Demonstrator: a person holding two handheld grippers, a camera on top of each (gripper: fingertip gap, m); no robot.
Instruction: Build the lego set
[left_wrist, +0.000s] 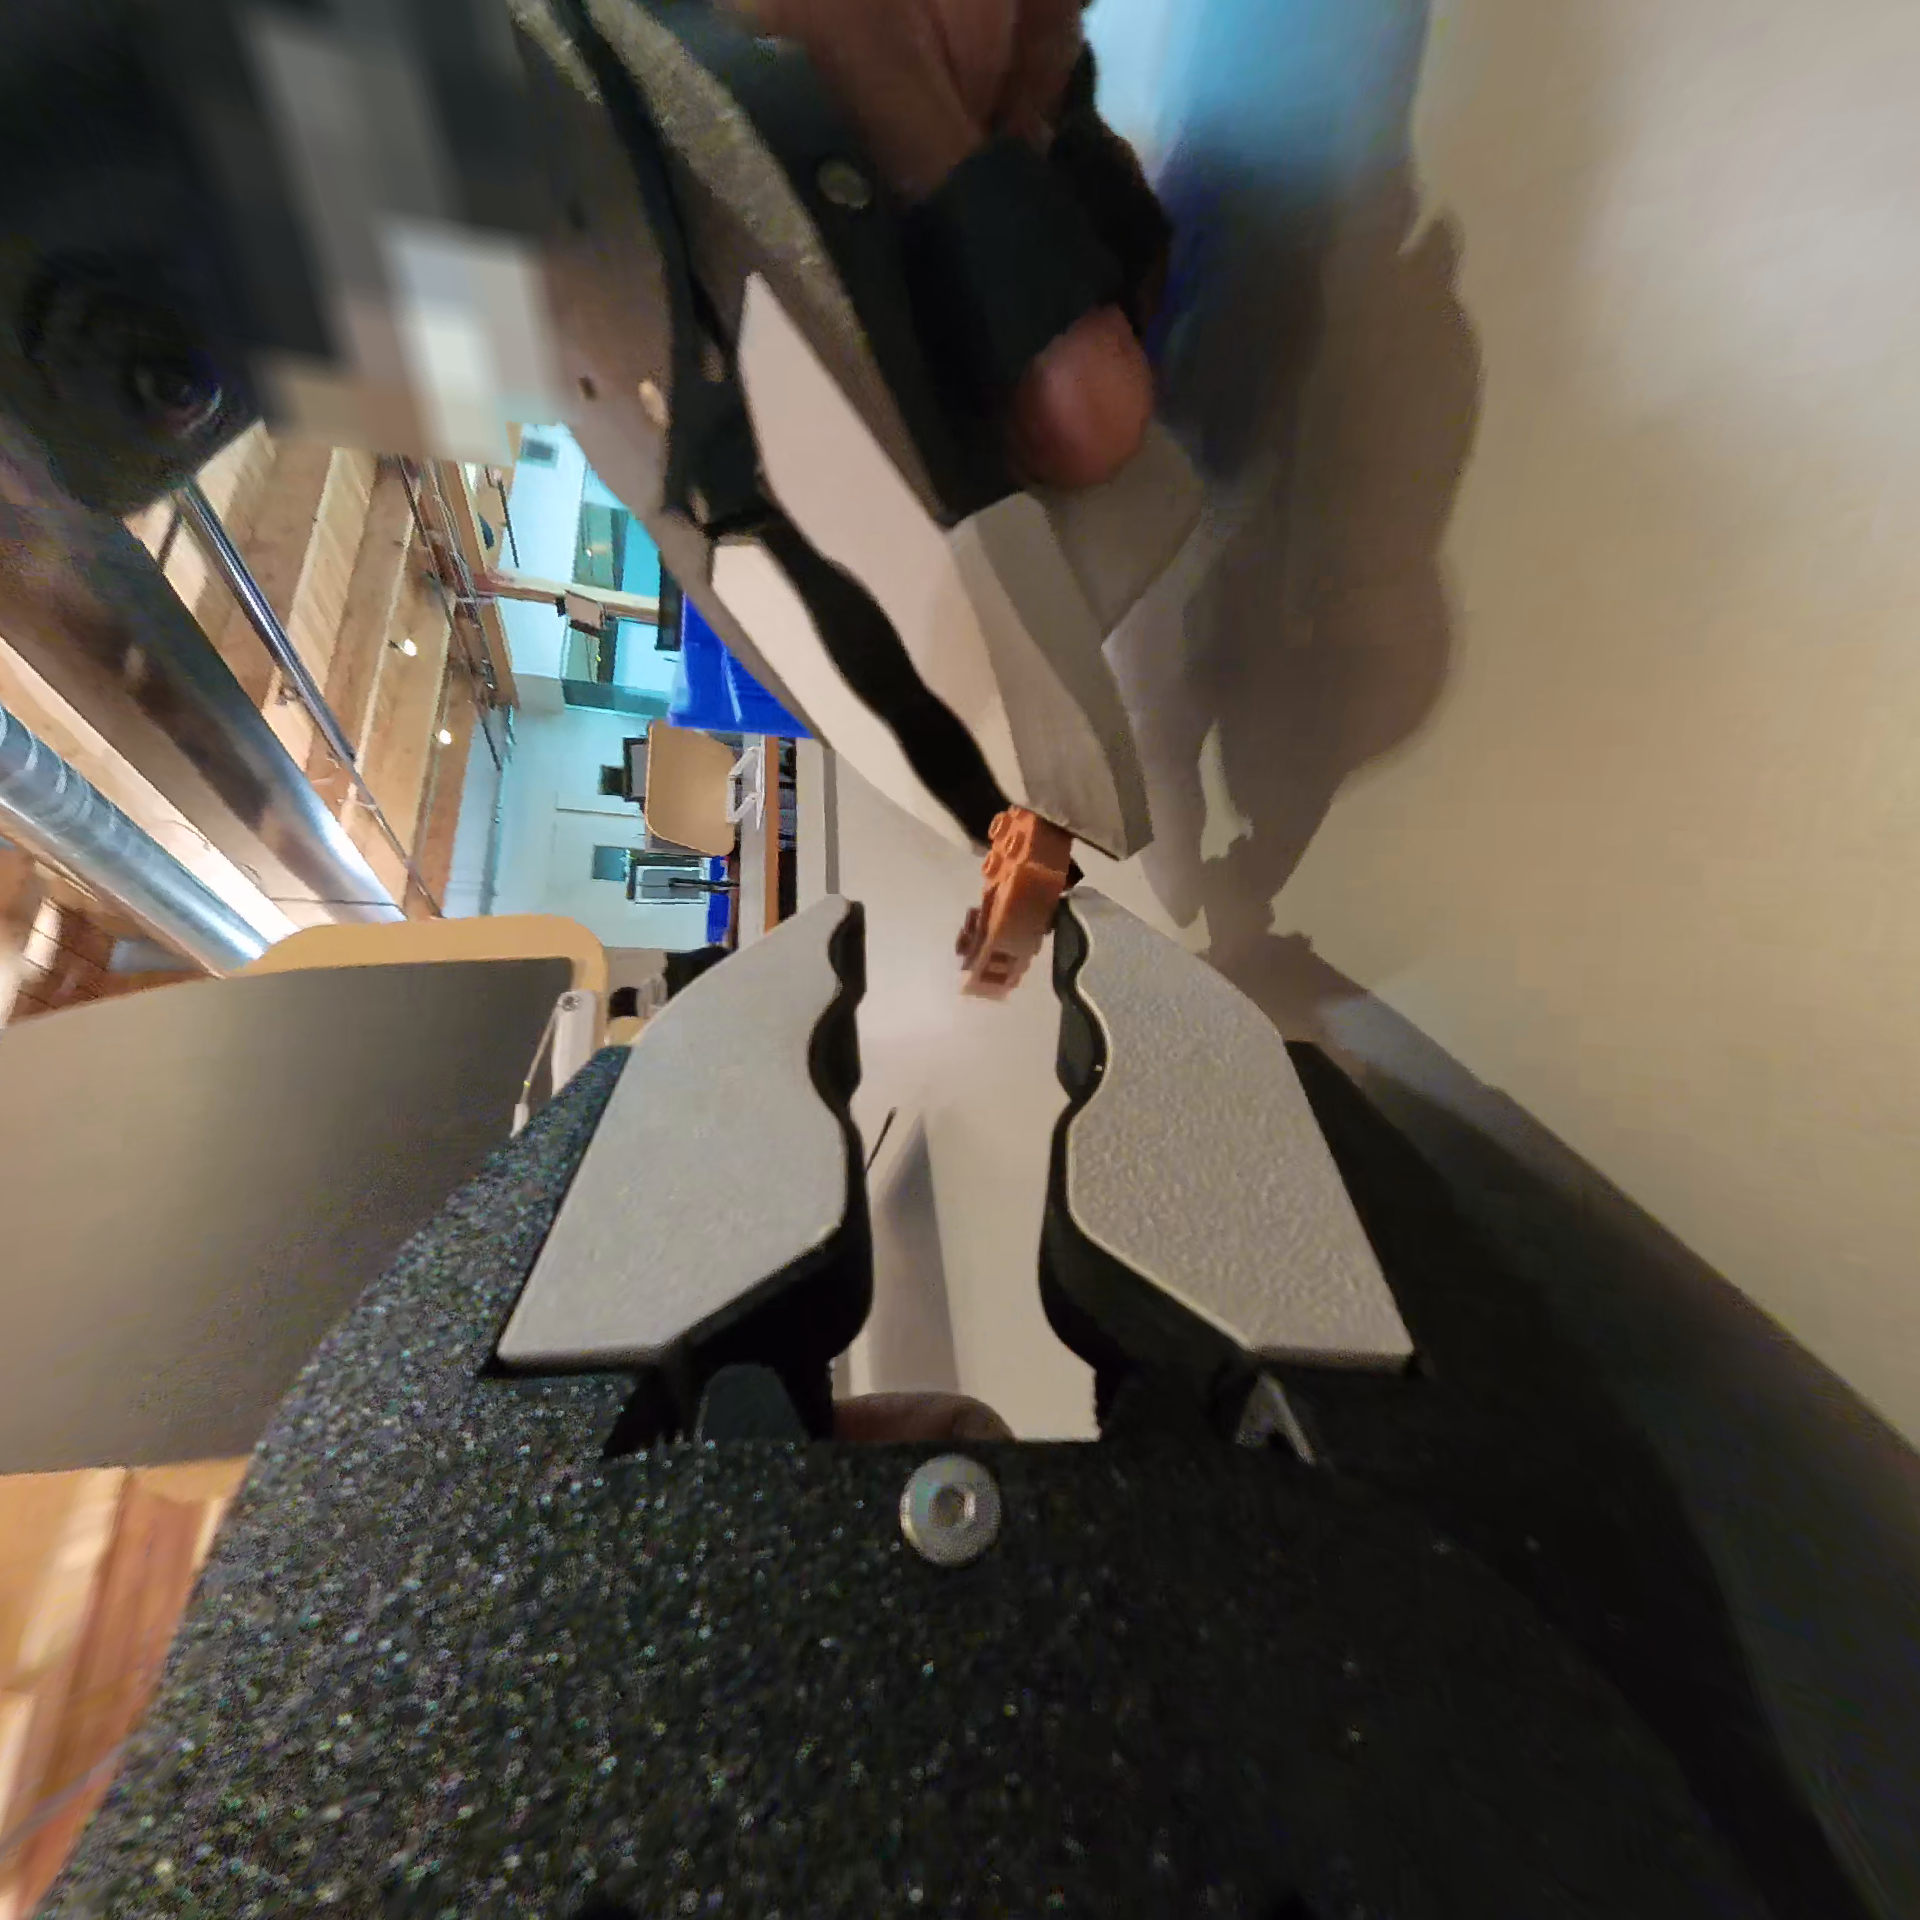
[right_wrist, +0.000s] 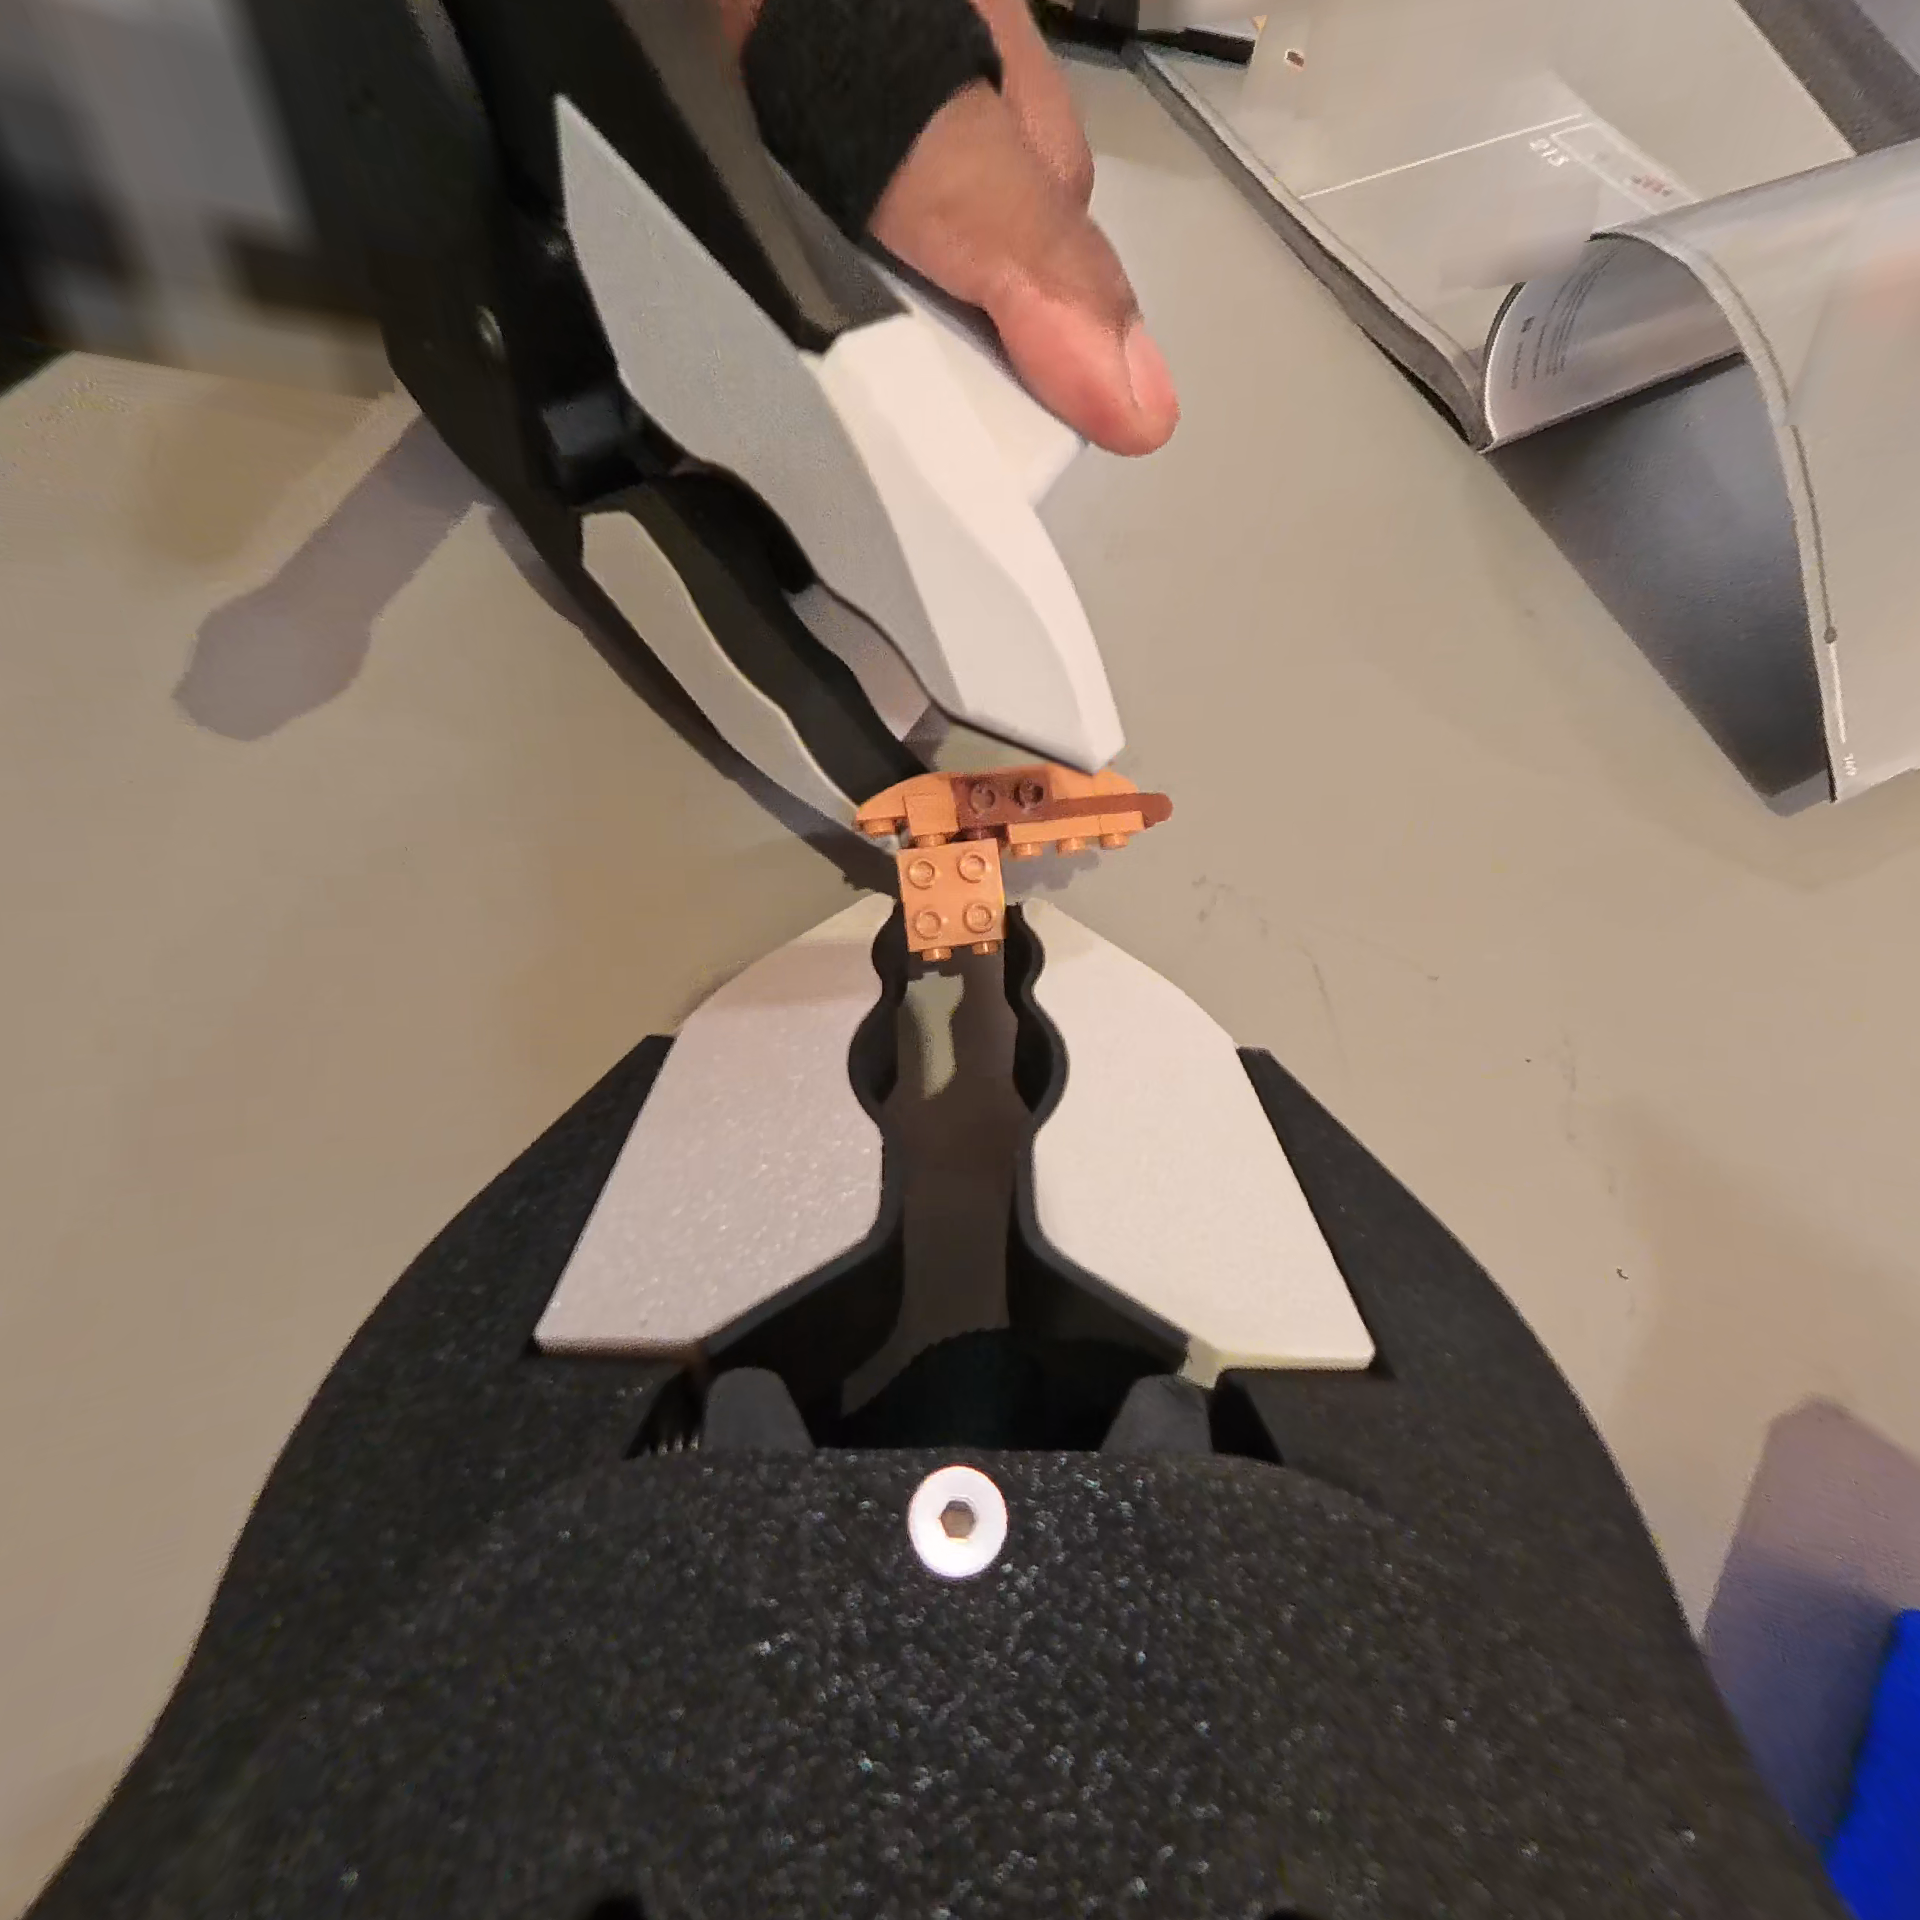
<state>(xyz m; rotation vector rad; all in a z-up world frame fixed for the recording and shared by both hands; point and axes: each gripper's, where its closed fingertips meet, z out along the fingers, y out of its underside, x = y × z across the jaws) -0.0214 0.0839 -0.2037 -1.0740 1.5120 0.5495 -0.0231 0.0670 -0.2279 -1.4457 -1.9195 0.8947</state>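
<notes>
A small orange 2x2 plate (right_wrist: 954, 904) sits between the fingertips of my right gripper (right_wrist: 954, 920), which is shut on it. It meets a flat orange and brown lego assembly (right_wrist: 1013, 816) just beyond it, above the beige table (right_wrist: 1455, 1039). My left gripper (right_wrist: 982, 779) comes in from the top, its tips at the assembly. In the left wrist view my left gripper (left_wrist: 958, 909) is open, and the lego piece (left_wrist: 1023, 883) touches only its right fingertip (left_wrist: 1086, 935). The right gripper (left_wrist: 1049, 831) holds that piece from above.
An open instruction booklet (right_wrist: 1558, 260) lies on the table at the far right. A blue object (right_wrist: 1881, 1766) shows at the bottom right edge. A person's thumb (right_wrist: 1049, 322) rests on the left gripper. The left wrist view is tilted; chairs and blue bins (left_wrist: 717, 675) stand far behind. Left tips and right tips are each some 20 cm from the blue object (right_wrist: 1881, 1766).
</notes>
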